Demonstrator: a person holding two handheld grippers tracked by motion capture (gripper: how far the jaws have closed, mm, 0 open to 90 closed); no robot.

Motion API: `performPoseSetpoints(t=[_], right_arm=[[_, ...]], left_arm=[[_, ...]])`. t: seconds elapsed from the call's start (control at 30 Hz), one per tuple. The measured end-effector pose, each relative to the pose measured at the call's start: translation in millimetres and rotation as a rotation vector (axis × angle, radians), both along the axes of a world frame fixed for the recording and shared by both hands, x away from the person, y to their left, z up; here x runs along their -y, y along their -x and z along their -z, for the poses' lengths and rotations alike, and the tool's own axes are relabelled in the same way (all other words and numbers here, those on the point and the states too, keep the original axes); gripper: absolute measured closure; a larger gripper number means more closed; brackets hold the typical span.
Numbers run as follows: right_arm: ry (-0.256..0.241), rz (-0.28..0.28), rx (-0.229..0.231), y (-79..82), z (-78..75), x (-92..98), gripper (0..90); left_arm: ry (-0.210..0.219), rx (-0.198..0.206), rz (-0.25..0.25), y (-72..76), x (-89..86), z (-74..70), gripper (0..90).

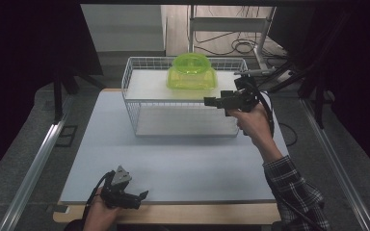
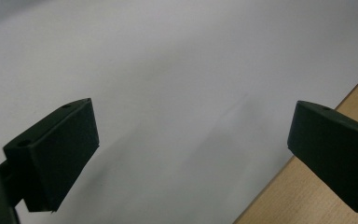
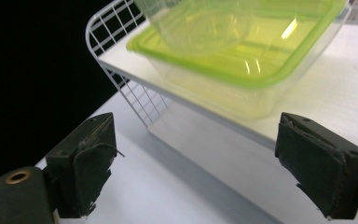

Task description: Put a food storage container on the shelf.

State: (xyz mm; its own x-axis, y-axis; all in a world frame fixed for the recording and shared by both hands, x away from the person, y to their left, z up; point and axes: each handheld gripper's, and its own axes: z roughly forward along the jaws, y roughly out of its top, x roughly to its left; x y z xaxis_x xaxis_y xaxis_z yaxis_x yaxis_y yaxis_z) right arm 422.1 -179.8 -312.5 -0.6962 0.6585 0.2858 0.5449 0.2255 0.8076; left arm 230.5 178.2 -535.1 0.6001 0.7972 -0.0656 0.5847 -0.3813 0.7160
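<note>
A clear green lidded container [image 1: 191,78] sits on the top shelf of a white wire rack [image 1: 131,91], with a round green bowl [image 1: 191,63] resting on it. My right gripper [image 1: 211,101] is held at the rack's right front, level with the top shelf, jaws pointing left. In the right gripper view the container [image 3: 242,60] and bowl [image 3: 200,23] lie just beyond my open right gripper [image 3: 205,172], and nothing is between the jaws. My left gripper [image 1: 142,196] rests low at the table's near left edge. It is open [image 2: 191,144] over bare mat.
A pale grey mat [image 1: 173,163] covers the table, with a wooden edge [image 1: 197,212] along the front. The rack's lower shelf [image 1: 183,122] holds nothing. Cables [image 1: 236,45] and a stand's legs lie on the floor behind; metal rails [image 1: 33,163] run along both sides.
</note>
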Motion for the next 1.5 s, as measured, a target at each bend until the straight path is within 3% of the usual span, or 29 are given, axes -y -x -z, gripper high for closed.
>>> performPoseSetpoints(t=[0.4,1.5], right_arm=[[0.077,-0.017,0.02,14.4,22.6,0.1,8.4],[0.14,-0.004,0.043,34.1,74.3,11.3,4.3]], left_arm=[[0.009,-0.004,-0.001,-0.2,-0.7,0.1,1.0],[0.012,-0.006,-0.012,-0.7,-1.7,0.3,0.0]])
